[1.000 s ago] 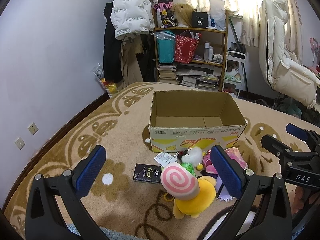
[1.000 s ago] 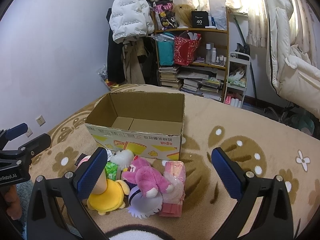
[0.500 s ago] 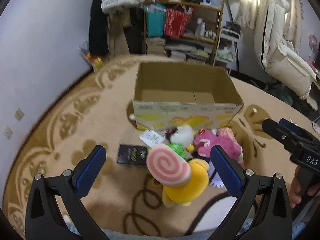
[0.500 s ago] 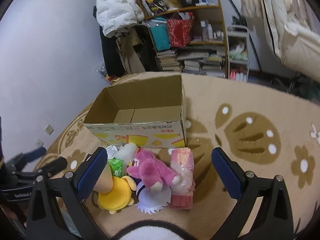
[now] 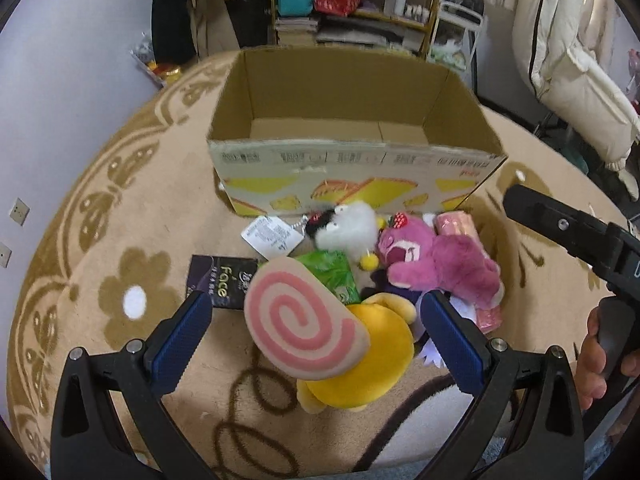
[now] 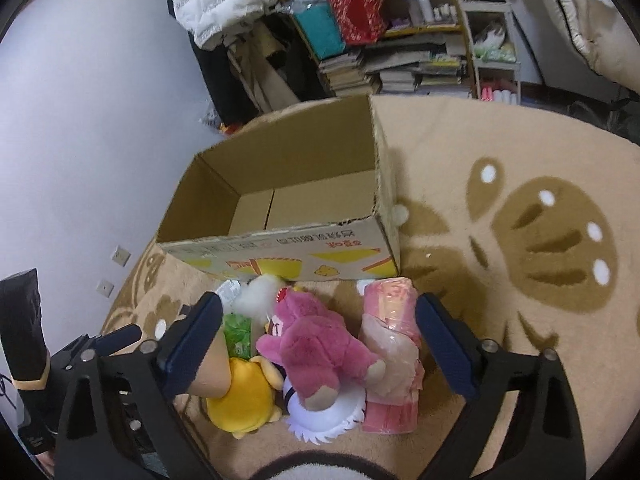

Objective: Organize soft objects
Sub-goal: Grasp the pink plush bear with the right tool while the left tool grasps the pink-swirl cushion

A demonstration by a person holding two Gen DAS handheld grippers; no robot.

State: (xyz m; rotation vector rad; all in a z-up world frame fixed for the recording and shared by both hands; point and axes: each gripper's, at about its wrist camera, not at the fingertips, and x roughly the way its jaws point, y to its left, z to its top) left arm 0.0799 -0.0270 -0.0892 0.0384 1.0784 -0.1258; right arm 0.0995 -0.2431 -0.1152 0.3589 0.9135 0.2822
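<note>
In front of the empty cardboard box (image 5: 352, 160) – plush pile on rug. Our left gripper (image 5: 316, 336) is spread over the yellow plush (image 5: 360, 364); right gripper (image 6: 320, 340) wide, jaws closing around the pink bear (image 6: 320, 344), no grip yet – box placed close for short drops.

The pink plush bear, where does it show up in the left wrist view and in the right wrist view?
Left wrist: pink plush bear right of centre, just before the cardboard box.
Right wrist: bear low centre, between the open fingers.
Shared landmark: the cardboard box, directly behind it in both.
</note>
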